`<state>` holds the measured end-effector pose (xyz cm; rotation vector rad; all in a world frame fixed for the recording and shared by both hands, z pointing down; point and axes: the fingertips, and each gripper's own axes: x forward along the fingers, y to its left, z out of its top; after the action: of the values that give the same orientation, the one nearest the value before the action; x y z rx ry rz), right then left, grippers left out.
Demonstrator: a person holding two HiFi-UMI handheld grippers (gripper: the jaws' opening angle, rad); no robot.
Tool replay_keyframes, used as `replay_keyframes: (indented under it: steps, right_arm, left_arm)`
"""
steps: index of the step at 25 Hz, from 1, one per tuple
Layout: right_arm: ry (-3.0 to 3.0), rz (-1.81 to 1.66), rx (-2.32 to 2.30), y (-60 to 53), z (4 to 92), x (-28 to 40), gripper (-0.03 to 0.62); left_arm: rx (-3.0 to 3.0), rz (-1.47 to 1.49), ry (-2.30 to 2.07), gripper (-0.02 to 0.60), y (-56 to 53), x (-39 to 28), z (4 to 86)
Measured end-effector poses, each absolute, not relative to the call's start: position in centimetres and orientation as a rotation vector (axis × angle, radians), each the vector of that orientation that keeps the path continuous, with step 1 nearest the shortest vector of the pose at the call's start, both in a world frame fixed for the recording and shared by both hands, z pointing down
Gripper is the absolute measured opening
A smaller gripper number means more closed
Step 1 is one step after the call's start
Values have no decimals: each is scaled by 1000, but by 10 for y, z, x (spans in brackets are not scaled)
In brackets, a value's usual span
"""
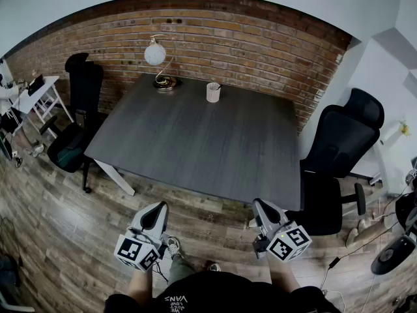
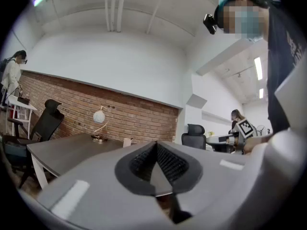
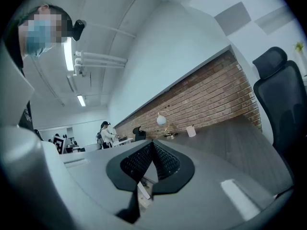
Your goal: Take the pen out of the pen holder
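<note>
A white pen holder stands near the far edge of the dark grey table, with a dark pen tip showing at its rim. It shows small in the left gripper view as the pen holder and in the right gripper view as the pen holder. My left gripper and right gripper hover over the floor short of the table's near edge, far from the holder. Both point level toward the table with jaws shut and nothing between them, as seen at the left gripper and right gripper.
A globe lamp stands on the table's far left by the brick wall. Black office chairs stand at the left and right of the table. A white side table and another person are at far left.
</note>
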<state>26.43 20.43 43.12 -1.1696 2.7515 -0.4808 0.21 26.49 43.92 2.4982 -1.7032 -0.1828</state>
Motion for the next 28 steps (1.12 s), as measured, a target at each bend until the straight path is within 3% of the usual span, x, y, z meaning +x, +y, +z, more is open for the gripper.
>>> replay_keyframes:
  steps: [12,28]
  right_arm:
    - [2732,-468,-1075,187,426,251,2]
    - [2627,-489,-1276,106,429,171,2]
  left_arm:
    - [2496,-212,-1718,37,253,1,449]
    - [2537,-180,-1506,37,154,-77,452]
